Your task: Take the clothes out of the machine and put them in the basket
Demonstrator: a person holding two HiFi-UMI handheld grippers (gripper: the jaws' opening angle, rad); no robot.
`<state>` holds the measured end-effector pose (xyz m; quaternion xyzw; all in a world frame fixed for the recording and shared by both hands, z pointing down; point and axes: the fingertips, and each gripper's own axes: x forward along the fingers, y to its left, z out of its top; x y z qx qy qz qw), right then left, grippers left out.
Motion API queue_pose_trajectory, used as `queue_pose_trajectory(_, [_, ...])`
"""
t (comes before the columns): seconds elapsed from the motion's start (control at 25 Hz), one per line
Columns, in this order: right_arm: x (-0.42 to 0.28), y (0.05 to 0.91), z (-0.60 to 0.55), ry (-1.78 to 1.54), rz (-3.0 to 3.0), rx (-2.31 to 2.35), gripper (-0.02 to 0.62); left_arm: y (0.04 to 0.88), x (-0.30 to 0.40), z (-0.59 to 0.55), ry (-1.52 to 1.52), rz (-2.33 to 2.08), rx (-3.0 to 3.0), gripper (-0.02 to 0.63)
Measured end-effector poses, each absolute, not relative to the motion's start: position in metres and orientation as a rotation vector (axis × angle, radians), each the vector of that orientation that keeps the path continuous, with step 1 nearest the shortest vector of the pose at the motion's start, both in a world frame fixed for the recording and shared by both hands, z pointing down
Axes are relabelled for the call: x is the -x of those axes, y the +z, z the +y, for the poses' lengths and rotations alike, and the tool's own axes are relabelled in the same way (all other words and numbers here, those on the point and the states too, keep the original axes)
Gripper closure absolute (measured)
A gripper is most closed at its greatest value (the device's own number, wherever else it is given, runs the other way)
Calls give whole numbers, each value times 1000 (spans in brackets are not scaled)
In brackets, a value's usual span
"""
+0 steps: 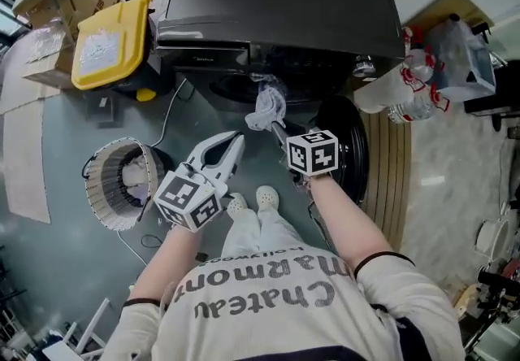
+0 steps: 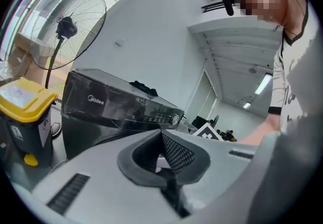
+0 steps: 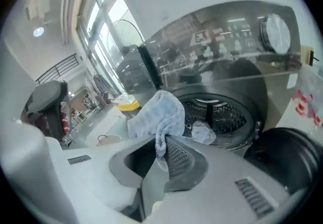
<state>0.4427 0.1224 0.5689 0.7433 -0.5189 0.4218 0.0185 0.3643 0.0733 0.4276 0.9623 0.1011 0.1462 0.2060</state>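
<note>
Extraction step: right tool [image 1: 275, 125] grips a pale blue cloth [image 1: 266, 106] at the centre of the head view, before the machine [image 1: 276, 26] door. Left tool [image 1: 235, 141] is closed and empty. Next, likely, carry the cloth to the basket [image 1: 101, 198] at left and release it there.

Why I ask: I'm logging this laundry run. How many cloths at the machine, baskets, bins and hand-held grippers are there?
Cloths at the machine: 2, gripped cloth and loose cloth
Basket: 1
Yellow-lidded bin: 1
Hand-held grippers: 2, left hand-held gripper, right hand-held gripper
Total: 6
</note>
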Motion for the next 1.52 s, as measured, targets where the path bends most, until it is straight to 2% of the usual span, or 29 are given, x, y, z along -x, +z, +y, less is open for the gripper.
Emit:
queue_pose_trajectory(0.56, [-448, 391, 138, 902, -1627, -2406, 534, 304, -363, 69, 300, 338, -2800, 597])
queue_pose_trajectory(0.96, [-448, 303, 137, 572, -1634, -2504, 535, 272, -351, 66, 215, 336, -2858, 597])
queue_pose_trajectory(1.52, [-480, 202, 125, 384, -1890, -2523, 535, 215, -363, 63, 59, 66, -2930, 597])
